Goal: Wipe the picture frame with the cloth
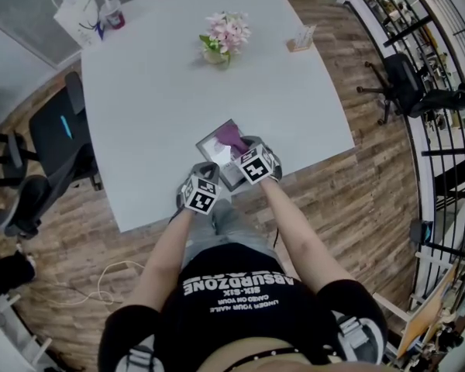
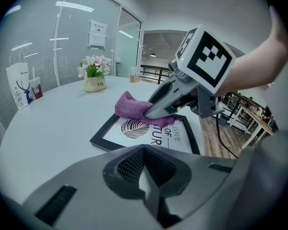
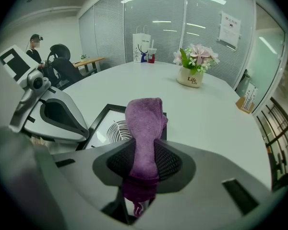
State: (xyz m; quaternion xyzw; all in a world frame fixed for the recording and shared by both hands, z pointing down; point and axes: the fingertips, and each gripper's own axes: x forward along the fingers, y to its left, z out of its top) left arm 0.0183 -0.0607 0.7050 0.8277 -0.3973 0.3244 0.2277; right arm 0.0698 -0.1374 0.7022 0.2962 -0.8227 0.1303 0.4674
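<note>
**Head view.** One black-edged rectangular picture frame (image 1: pixel 211 143), flat on the white table (image 1: pixel 155 91). One purple terry cloth (image 1: pixel 231 136), lying on the frame. One pot of pink flowers (image 1: pixel 221 41), well beyond the frame.

**Left gripper view.** My left gripper (image 2: pixel 145 176): jaws together, nothing between them, just short of the frame.

**Right gripper view.** My right gripper (image 3: pixel 143 169): clamped on the cloth, over the frame.

**Step, as I judge it:** wiping the glass. The next move calls for dragging the cloth across the frame's uncovered part.
</note>
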